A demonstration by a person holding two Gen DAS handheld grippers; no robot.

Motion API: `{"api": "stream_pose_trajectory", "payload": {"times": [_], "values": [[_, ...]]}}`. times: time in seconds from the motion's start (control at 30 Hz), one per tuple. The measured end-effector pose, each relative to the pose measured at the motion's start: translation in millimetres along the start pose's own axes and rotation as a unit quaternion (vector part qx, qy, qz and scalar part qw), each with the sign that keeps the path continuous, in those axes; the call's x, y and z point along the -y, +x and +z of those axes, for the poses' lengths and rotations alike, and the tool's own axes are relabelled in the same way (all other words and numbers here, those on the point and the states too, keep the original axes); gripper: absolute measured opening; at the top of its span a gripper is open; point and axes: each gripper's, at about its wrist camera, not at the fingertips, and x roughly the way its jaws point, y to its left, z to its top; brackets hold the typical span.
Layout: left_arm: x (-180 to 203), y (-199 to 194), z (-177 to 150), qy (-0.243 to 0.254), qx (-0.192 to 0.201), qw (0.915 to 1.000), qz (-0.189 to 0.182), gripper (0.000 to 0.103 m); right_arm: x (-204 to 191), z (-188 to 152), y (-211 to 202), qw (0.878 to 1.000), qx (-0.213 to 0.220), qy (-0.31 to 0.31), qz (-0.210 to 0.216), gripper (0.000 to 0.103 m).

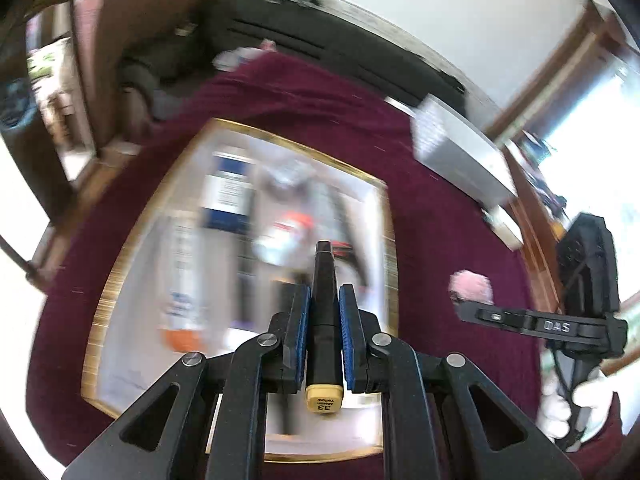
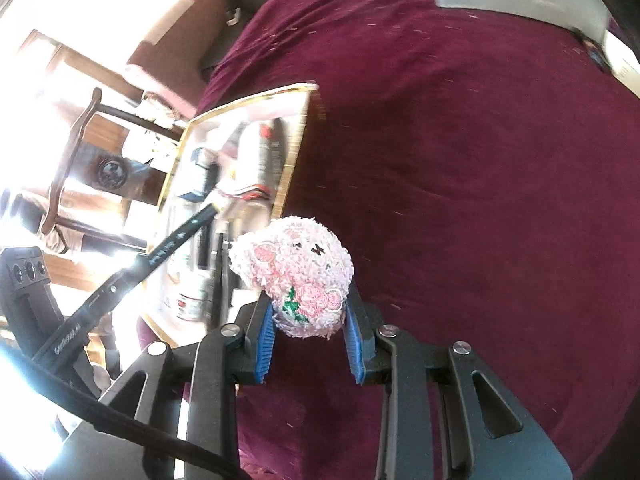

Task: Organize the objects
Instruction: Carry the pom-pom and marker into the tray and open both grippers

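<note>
My left gripper (image 1: 324,300) is shut on a black marker (image 1: 324,292) with a yellow end cap, held above a gold-rimmed tray (image 1: 390,216) of blurred items. The marker also shows in the right wrist view (image 2: 176,240), pointing over the tray (image 2: 294,152). My right gripper (image 2: 308,312) is shut on a fluffy pink pouch with embroidered flowers (image 2: 296,272), held above the maroon cloth just right of the tray. The pouch (image 1: 470,286) and right gripper (image 1: 460,302) show at the right of the left wrist view.
The tray holds a blue-and-white box (image 1: 230,192), a white tube with an orange cap (image 1: 182,300) and other blurred items. A grey box (image 1: 460,156) lies on the maroon cloth (image 2: 460,160) at the far edge. A dark sofa (image 1: 328,40) and wooden chair (image 2: 72,152) stand beyond.
</note>
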Motion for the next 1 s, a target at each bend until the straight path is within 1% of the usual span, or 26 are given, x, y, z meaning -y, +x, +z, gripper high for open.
{"api": "stream_pose_trajectory", "payload": {"times": [0.03,0.1,0.13,0.17,0.27,0.4,0.57,0.73,0.8,0.87,0.9,0.97,1.0], "values": [[-12,1,2,-0.008,0.000,1.0000,0.006,0.012,-8,4,6,1.000,-0.001,-0.006,-0.001,0.028],[-31,7,4,-0.009,0.002,0.9995,0.031,0.012,-21,12,16,1.000,-0.003,-0.014,-0.003,0.028],[-40,14,6,-0.008,-0.001,0.9990,0.043,0.012,-28,17,22,1.000,-0.004,-0.018,-0.005,0.028],[-49,22,7,-0.014,-0.007,0.9988,0.047,0.012,-33,21,27,1.000,-0.005,-0.021,-0.007,0.028],[-59,42,10,-0.014,-0.020,0.9979,0.060,0.012,-48,38,43,0.999,-0.006,-0.027,-0.020,0.028],[-57,60,5,-0.001,-0.035,0.9970,0.069,0.012,-62,61,66,0.997,0.000,-0.039,-0.067,0.028],[-63,68,-2,-0.002,-0.057,0.9967,0.057,0.012,-69,82,95,0.991,0.000,-0.049,-0.126,0.028],[-65,68,-3,0.004,-0.065,0.9967,0.048,0.014,-68,100,110,0.986,0.007,-0.044,-0.161,0.027],[-64,68,-2,0.010,-0.067,0.9966,0.047,0.016,-69,104,113,0.983,0.014,-0.046,-0.175,0.027],[-62,68,-1,0.015,-0.068,0.9967,0.041,0.025,-70,107,115,0.981,0.017,-0.047,-0.187,0.028],[-62,68,-1,0.017,-0.068,0.9968,0.038,0.028,-72,109,116,0.979,0.020,-0.047,-0.195,0.028],[-59,68,0,0.024,-0.065,0.9970,0.033,0.041,-73,110,119,0.976,0.022,-0.049,-0.211,0.029],[-58,68,-1,0.029,-0.064,0.9971,0.030,0.044,-74,109,121,0.974,0.021,-0.052,-0.219,0.029]]}}
